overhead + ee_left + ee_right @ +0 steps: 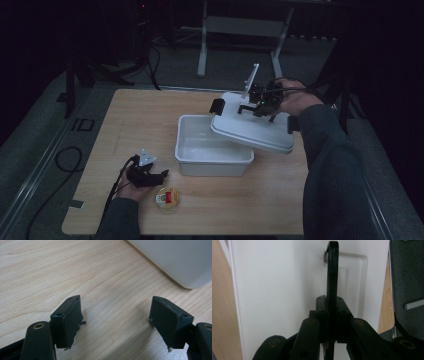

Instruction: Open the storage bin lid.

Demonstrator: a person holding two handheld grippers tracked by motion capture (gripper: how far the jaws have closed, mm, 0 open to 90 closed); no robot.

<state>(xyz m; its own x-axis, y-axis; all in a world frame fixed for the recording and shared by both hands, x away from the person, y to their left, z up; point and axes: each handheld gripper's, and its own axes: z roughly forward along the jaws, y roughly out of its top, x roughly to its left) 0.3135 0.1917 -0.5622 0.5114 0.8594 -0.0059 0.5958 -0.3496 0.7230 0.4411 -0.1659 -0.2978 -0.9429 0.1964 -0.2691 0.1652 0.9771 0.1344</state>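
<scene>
- High view: a white lid [252,131] is held tilted over the right rim of an open white bin [214,146] on the worktop [150,120], with its lower edge near or on that rim.
- Right gripper view: the right gripper [331,305] is seen clamped on the lid's black handle [332,270], the jaws pressed flat against both of its sides.
- Left gripper view: the left gripper [115,322] is seen open and empty, resting just above the bare wood near the bin's corner [190,277].
- A small round tin [167,199] lies beside the left hand, apart from the bin.
- The handle is thin, so the lid could swing or twist in the grip if it is tilted further.
- The bin could be pushed sideways by the lid's edge, since nothing is steadying it.
- A slip would likely drop the lid onto the bin's rim.
</scene>
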